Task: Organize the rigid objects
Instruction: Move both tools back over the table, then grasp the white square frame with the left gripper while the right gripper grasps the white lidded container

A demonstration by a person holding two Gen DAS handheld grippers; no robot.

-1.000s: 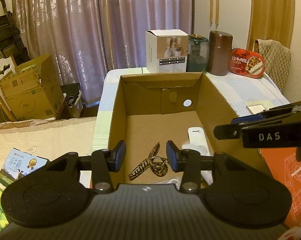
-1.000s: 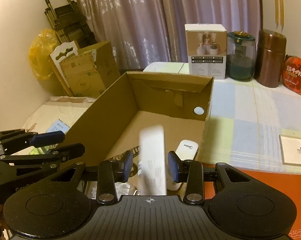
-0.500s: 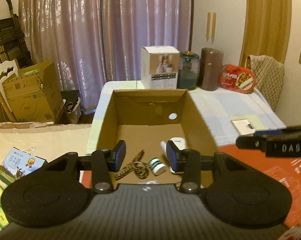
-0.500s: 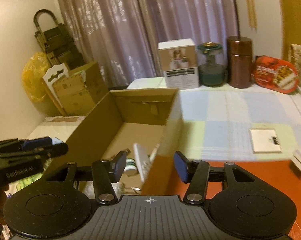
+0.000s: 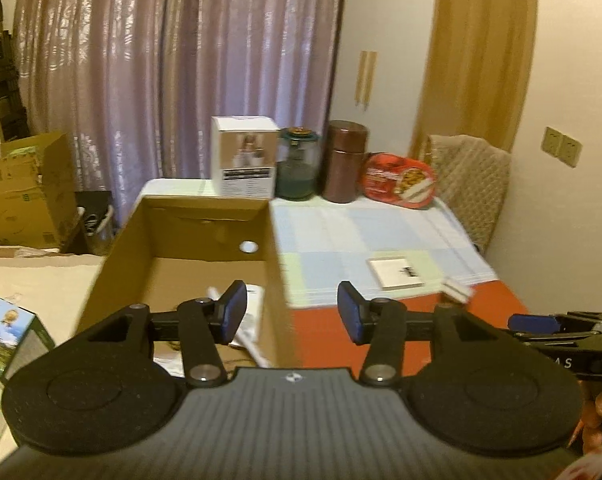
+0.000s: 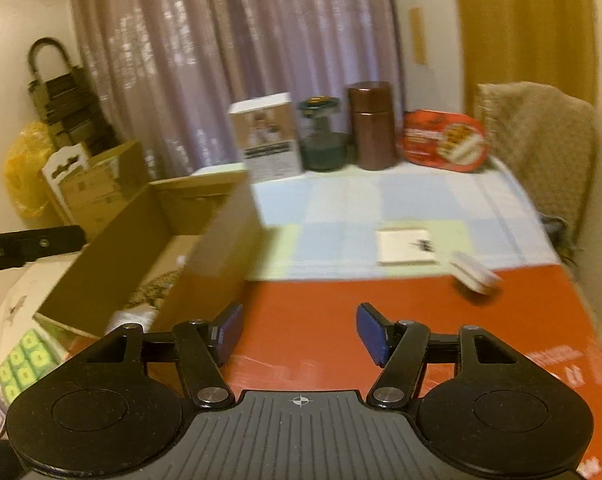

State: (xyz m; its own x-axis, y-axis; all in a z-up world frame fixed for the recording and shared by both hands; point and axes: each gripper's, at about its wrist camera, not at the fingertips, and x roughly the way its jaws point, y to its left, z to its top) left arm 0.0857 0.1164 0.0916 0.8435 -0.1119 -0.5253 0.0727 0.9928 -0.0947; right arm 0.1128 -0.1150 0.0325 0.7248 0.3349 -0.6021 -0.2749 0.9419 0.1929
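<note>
While both the left gripper (image 5: pixel 291 314) and right gripper (image 6: pixel 299 334) are opening empty, the small white object (image 6: pixel 475 272) is looking light, stiff, best pinched across its 2 long sides.

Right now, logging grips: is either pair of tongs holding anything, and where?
Nothing. Left tongs and right tongs are both empty, jaws opening.

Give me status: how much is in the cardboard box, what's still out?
Done: cardboard box already holds white items and a patterned clip. In hand: nothing; left gripper and right gripper are opening, empty. Left: flat white square and small white piece still on the table.
</note>
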